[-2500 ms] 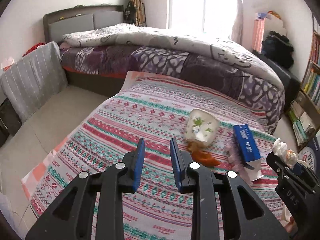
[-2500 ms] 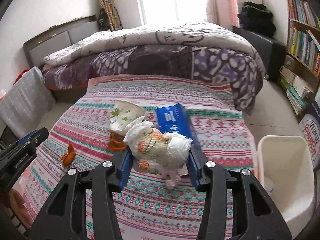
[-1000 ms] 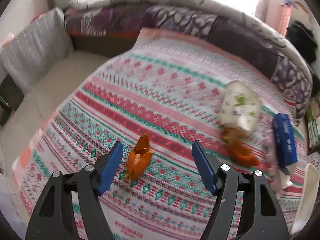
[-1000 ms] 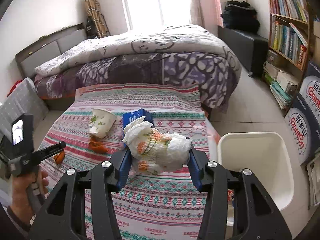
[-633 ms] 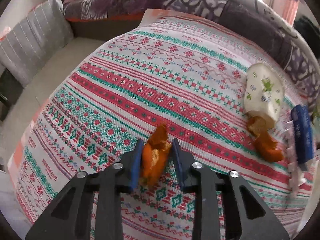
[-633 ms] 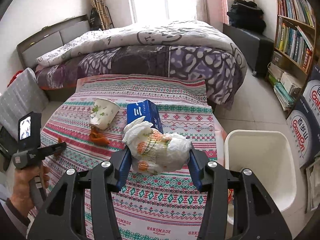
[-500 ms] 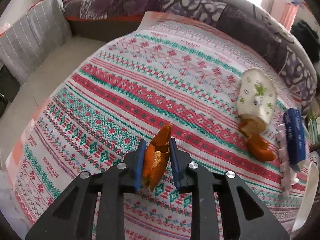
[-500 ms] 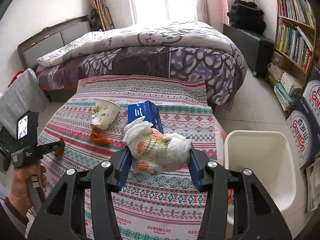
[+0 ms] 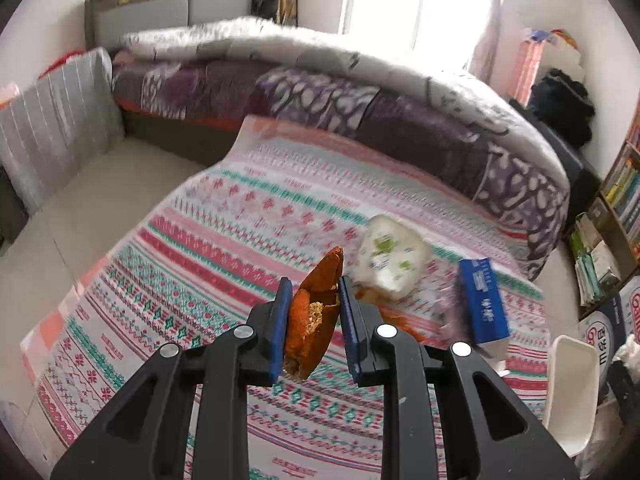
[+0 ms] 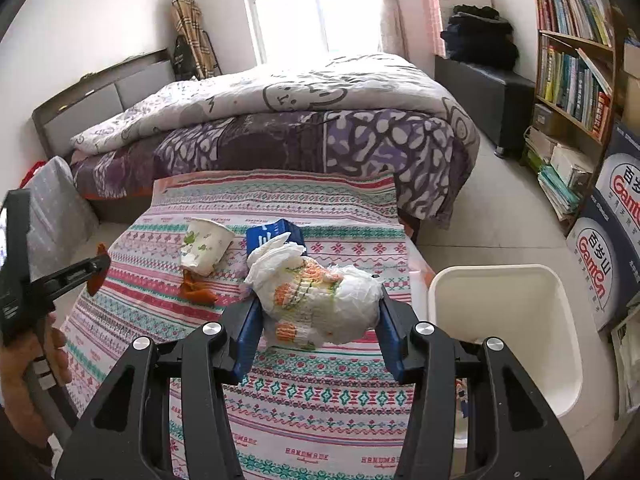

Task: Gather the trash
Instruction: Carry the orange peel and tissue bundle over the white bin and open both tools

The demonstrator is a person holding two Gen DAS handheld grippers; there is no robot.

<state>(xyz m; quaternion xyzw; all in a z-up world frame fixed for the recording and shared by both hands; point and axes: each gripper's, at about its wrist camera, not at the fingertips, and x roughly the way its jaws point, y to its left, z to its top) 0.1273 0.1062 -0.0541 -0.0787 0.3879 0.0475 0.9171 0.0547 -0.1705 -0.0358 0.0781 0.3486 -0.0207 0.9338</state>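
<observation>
Change: orange peel piece (image 9: 313,322) now lifted off my striped patterned cloth (image 9: 224,248), earlier lying on it.
Left tongs (image 9: 313,298): clenched on that peel.
Right tongs (image 10: 318,312): grasping crumpled white printed plastic bag (image 10: 320,300), beside white plastic bin (image 10: 504,332).
Left behind: paper cup (image 10: 204,251), blue box (image 9: 482,300).

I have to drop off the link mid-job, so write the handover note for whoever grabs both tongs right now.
Left tongs: shut on an orange peel, lifted off the patterned cloth.
Right tongs: shut on a crumpled printed plastic bag, held above the cloth, left of the white bin.
Done: two pieces picked up; neither has been binned.
Left: drop both in the bin. Then collect the paper cup lying on its side, the second orange peel beside it, and the blue box.
</observation>
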